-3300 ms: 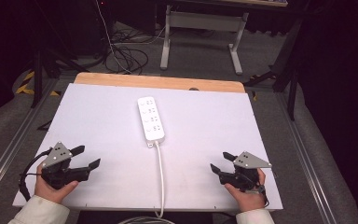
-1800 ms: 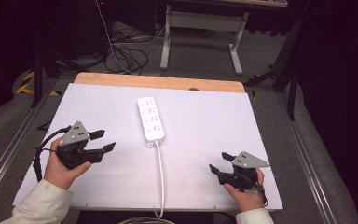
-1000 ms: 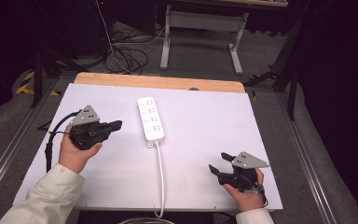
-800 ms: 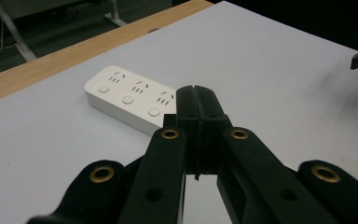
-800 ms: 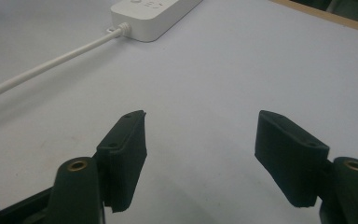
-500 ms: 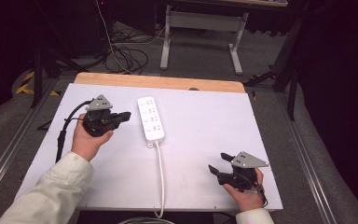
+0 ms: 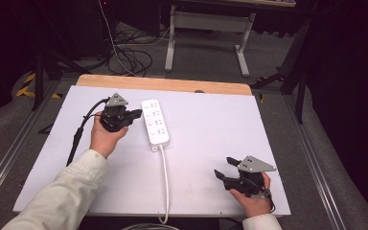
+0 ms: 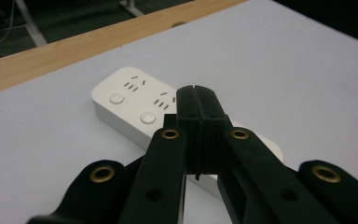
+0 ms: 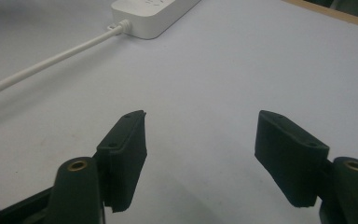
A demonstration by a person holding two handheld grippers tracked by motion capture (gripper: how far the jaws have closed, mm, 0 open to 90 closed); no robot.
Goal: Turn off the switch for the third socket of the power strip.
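A white power strip with several sockets and round buttons lies lengthwise on the white table top. Its white cable runs toward the near edge. My left gripper is shut, jaws pressed together with nothing between them, its tip just left of the strip's far half. In the left gripper view the closed jaws hover over the strip. My right gripper rests open near the front right. Between the wide-apart jaws is bare table, with the strip's cable end beyond.
A wooden strip borders the table's far edge. Beyond it, on the dark floor, stand a grey metal frame and loose black cables. The left gripper's black cable trails across the table's left side.
My left gripper has travelled from the front left corner up and rightward to the power strip, and its jaws have shut. The right gripper has stayed put.
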